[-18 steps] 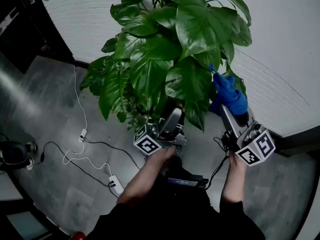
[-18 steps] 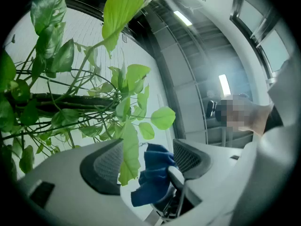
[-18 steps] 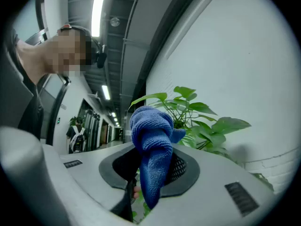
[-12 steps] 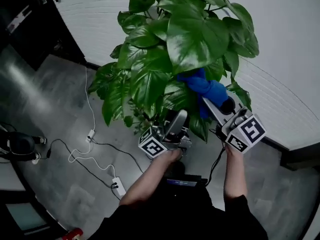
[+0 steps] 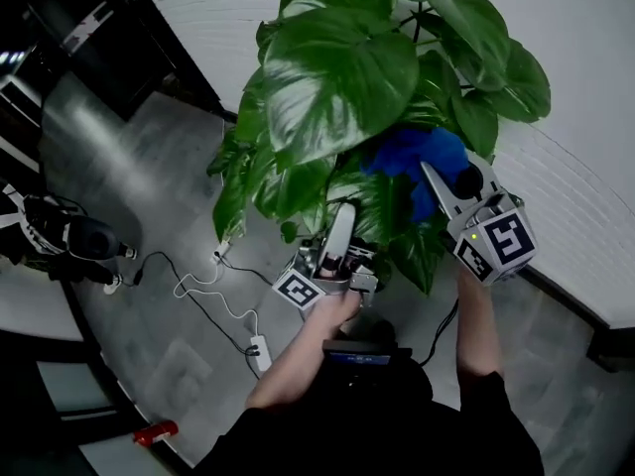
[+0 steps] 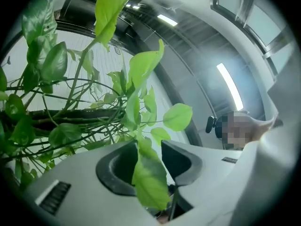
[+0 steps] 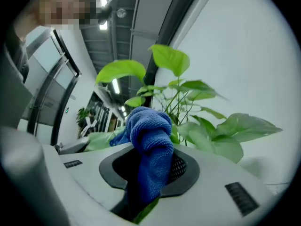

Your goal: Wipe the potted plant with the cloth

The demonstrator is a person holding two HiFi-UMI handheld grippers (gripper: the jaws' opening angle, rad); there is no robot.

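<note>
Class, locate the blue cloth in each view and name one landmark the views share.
Head view: cloth right of centre, against the leaves, at the right gripper's tip.
Left gripper view: not in it; a leaf between the jaws.
Right gripper view: centre, clamped between the jaws.
Shared landmark: the plant's green leaves.

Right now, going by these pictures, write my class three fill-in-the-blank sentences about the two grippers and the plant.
1. The right gripper is shut on a blue ____.
2. The left gripper is shut on a green ____.
3. The wall behind the plant is ____.

Missing words: cloth; leaf; white.
</note>
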